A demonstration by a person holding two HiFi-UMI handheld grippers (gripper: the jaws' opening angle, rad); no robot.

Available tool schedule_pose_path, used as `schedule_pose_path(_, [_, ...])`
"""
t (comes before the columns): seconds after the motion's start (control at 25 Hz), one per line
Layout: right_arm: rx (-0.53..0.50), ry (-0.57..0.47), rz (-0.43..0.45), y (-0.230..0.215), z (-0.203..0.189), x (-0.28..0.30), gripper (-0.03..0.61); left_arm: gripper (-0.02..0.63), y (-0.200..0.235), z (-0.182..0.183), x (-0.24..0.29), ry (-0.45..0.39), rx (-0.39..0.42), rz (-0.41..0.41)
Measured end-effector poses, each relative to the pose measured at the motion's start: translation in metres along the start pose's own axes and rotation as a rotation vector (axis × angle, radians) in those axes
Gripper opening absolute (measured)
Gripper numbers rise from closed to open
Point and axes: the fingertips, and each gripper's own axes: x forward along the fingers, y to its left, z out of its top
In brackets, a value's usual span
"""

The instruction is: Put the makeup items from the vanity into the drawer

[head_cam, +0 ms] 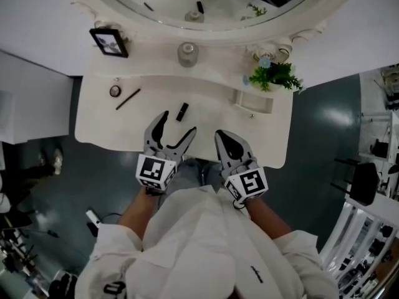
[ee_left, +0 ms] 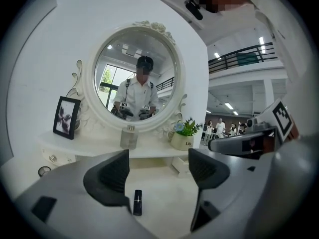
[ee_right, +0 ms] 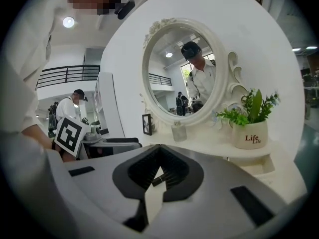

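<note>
A black lipstick tube [head_cam: 181, 111] lies on the white vanity top [head_cam: 100, 126]. My left gripper [head_cam: 178, 122] hovers open just in front of it. In the left gripper view the tube [ee_left: 137, 202] lies low between the jaws, close to the left pad [ee_left: 112, 176], untouched. A black pencil [head_cam: 128, 99] and a small round compact [head_cam: 115, 91] lie further left. My right gripper [head_cam: 222, 134] is shut and empty over the vanity's front edge. A small drawer [head_cam: 252, 102] stands open below the shelf on the right.
A picture frame [head_cam: 109, 42], a glass bottle [head_cam: 187, 54] and a potted plant [head_cam: 274, 75] stand on the raised shelf under the oval mirror [ee_left: 135, 77]. The dark floor [head_cam: 324, 129] surrounds the vanity. The person's white sleeves fill the bottom of the head view.
</note>
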Motion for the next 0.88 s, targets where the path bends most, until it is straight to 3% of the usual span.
schedule_pose_path(0.48, [0.069, 0.103, 0.051, -0.021, -0.059, 0.037, 0.017, 0.379, 0.015, -0.064, 0.039, 0.131, -0.041, 0.039])
schedule_pose_path(0.88, [0.169, 0.138, -0.007, -0.05, -0.096, 0.051, 0.017, 0.377, 0.034, -0.107, 0.059, 0.211, -0.082, 0.062])
